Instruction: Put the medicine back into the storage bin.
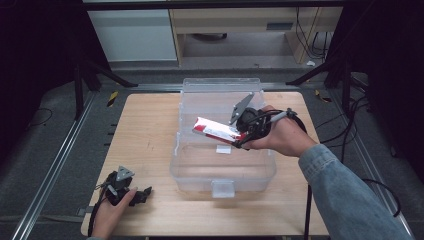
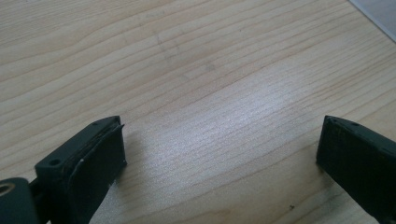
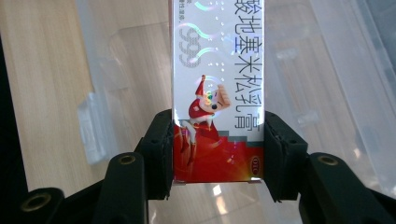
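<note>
A long white and red carton (image 1: pixel 216 129) with printed characters and a cartoon figure hangs over the open clear plastic bin (image 1: pixel 200 172). My right gripper (image 1: pixel 242 136) is shut on the carton's red end, and in the right gripper view the carton (image 3: pixel 218 88) stands straight up between the two black pads (image 3: pixel 161 149). My left gripper (image 1: pixel 145 193) rests on the wooden table (image 1: pixel 145 125) at the front left, held by a hand. In the left gripper view its jaws stand wide apart over bare wood, left gripper (image 2: pixel 219 149) with nothing between them.
The bin's clear lid (image 1: pixel 220 90) stands open toward the back. A small white label (image 1: pixel 223 149) lies on the bin's floor. Metal rails (image 1: pixel 55 165) run along the table's left side, and cables (image 1: pixel 360 140) trail at the right. Cabinets stand behind the table.
</note>
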Available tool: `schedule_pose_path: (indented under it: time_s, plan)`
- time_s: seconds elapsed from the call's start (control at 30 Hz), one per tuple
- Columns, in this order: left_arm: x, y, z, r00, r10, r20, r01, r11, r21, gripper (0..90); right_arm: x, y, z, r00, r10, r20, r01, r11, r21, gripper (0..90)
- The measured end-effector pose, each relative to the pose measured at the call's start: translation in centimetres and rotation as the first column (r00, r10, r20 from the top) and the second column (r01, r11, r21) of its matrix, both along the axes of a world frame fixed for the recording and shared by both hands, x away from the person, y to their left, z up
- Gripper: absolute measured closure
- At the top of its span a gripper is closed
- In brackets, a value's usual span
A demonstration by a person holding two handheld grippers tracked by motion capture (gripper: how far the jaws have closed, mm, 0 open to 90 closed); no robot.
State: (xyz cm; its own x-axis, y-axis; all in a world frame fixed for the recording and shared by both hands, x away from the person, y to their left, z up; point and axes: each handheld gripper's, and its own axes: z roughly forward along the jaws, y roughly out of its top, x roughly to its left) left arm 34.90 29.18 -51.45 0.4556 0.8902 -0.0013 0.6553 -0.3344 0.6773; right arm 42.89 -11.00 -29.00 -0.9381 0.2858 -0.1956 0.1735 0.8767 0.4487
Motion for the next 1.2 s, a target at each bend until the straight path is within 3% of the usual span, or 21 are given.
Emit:
schedule_pose_path:
  time_s: [0.4, 0.83, 1.2]
  plan:
    - [0.0, 0.0, 0.0, 1.0, -0.003, -0.001, 0.003, 1.0, 0.001, 0.6, 0.2, 4.1, -1.8, 0.9962, 0.081, -0.032, -0.083, 0.995, -0.049, 51.6]
    - [0.0, 0.0, 0.0, 1.0, -0.005, 0.0, 0.005, 1.0, 0.0, 0.6, 0.5, 7.9, -5.4, 0.9831, 0.167, -0.075, -0.175, 0.977, -0.118, 51.6]
    - [0.0, 0.1, 0.0, 1.0, -0.006, 0.0, 0.006, 1.0, -0.001, 0.6, 0.9, 8.2, -7.8, 0.9765, 0.181, -0.118, -0.197, 0.97, -0.142, 51.6]
